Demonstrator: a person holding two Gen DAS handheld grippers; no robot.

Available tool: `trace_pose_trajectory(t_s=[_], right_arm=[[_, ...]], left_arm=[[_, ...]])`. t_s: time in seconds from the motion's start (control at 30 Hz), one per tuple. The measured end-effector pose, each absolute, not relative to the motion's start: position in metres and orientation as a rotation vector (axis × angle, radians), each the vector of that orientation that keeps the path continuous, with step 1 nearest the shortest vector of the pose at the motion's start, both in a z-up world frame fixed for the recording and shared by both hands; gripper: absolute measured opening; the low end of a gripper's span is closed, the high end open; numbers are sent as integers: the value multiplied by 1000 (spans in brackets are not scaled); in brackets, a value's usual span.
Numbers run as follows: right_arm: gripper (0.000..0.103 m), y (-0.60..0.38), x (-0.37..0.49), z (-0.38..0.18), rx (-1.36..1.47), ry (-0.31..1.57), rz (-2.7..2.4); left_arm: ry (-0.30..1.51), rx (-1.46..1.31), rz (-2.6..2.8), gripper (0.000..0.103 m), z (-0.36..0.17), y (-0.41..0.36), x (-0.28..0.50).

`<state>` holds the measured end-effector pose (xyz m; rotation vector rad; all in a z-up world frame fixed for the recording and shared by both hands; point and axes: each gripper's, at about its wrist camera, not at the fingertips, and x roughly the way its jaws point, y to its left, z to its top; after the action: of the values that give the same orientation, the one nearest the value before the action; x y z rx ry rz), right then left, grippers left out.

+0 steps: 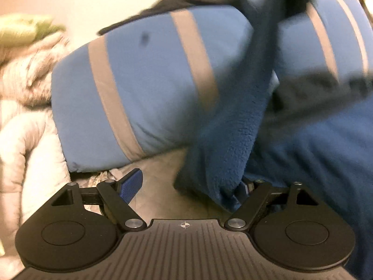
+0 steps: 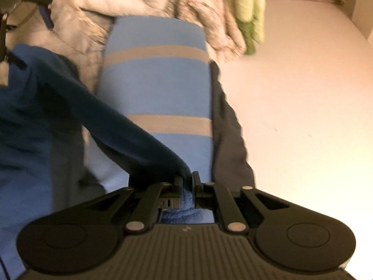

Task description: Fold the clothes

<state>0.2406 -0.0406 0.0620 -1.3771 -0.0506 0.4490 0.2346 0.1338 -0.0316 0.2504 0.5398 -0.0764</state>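
- Right gripper (image 2: 186, 182): clenched on a pinch of dark blue fleece garment (image 2: 116, 126); blue pile bunched between the jaws, a narrow strip of it (a sleeve or an edge, cannot tell which) drawn taut from the grip up and to the left, presumably so the cloth hangs straight for a fold.
- Left gripper (image 1: 188, 186): jaws spread wide; left blue finger pad (image 1: 131, 185) bare and clear of cloth, right finger mostly buried behind a hanging fold of fleece (image 1: 223, 149). Cloth draped against that finger, not pinched between the two.
- Task's thing, location: fleece lifted partly off the surface, slung across and in front of a light blue cushion (image 2: 156, 86) with grey bands, its bulk gathered low at the right of the left wrist view.
- Dark grey cloth (image 2: 230, 135): lying along the cushion's right edge in the right wrist view, flat on the pale surface (image 2: 303, 116); whether a separate garment or part of the fleece, cannot tell.
- Pile beyond the cushion: pale puffy jacket (image 1: 21, 144), beige furry item (image 1: 30, 70), yellow-green cloth (image 2: 249, 16); heaped loosely, likely laundry set aside.
- Stage, judged: fleece held in the air by one grip, neither spread flat nor visibly folded; heavy motion blur, so finer lie of the cloth not readable.
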Motion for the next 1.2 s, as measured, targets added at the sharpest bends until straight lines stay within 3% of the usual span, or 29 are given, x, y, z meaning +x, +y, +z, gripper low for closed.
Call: trace_pose_trajectory(t_s=[0.13,0.27,0.57,0.9,0.97,1.1,1.2], right_arm=[[6,-48,258,71,-1363,-37,389],[6,-53,274,79,-1332,-40,334],[6,-49,293,95,-1264,-98,226],[6,-73,308,102,-1279,-56,195],[6,-77,311,100,-1272,-42,188],[6,-80,312,96,-1264,-21,203],[6,-82,313,95,-1259,-5,210]], left_arm=[[537,86,-84,82,-10,162,254],[533,16,-133,83,-22,150,248],[636,326,-209,83,-99,83,229],[654,509,-143,82,-121,87,199],[650,517,-177,74,-115,82,198],[581,448,-299,68,-95,76,196],[544,493,-350,49,-91,62,198]])
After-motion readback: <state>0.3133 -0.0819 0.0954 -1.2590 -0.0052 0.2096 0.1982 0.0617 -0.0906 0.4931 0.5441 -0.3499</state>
